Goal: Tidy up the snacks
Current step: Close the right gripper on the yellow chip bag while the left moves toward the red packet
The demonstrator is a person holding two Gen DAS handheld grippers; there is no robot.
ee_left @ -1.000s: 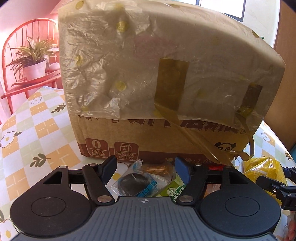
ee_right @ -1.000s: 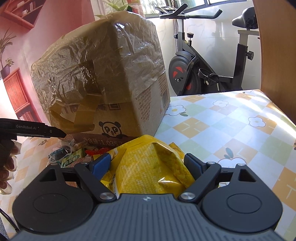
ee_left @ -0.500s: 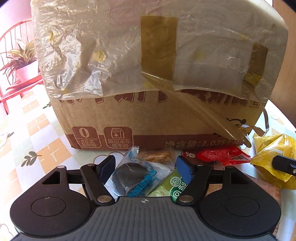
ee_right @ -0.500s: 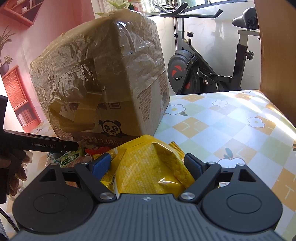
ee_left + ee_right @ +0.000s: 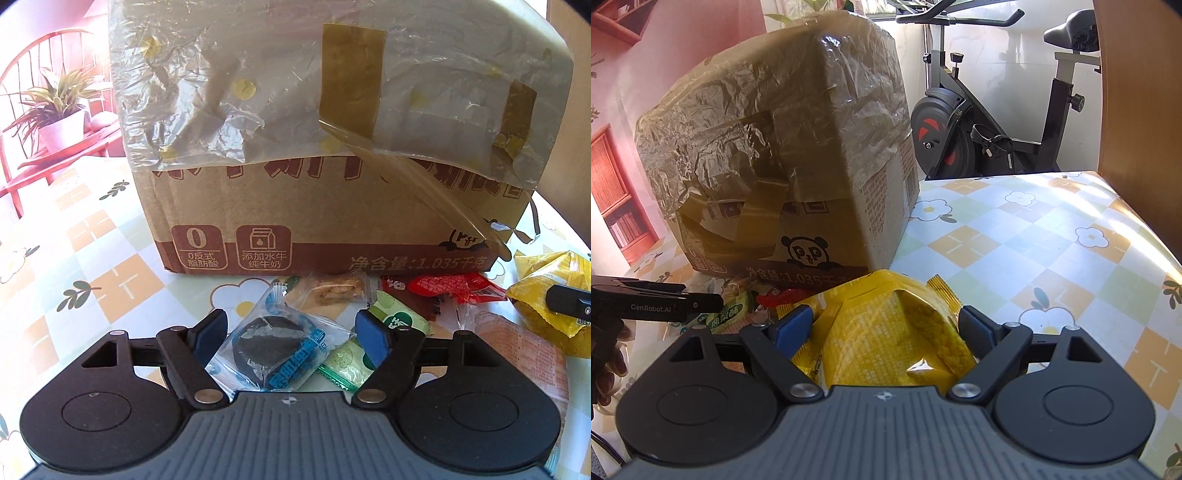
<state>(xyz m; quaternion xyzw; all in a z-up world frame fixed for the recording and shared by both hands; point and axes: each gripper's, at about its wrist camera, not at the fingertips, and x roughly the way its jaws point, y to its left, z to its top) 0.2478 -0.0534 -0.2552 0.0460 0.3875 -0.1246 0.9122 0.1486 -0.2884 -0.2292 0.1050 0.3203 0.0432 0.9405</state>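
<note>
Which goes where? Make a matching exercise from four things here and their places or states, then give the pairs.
1 cookie packet
2 yellow bag
3 red packet
4 box

A between the right gripper fingers
B wrapped in plastic film
C between the left gripper fingers
D on the table at the box's foot

Pairs: 1-C, 2-A, 3-D, 4-B

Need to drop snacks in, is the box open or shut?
Cannot tell: the box top is out of view; plastic film and tape cover its upper sides.
</note>
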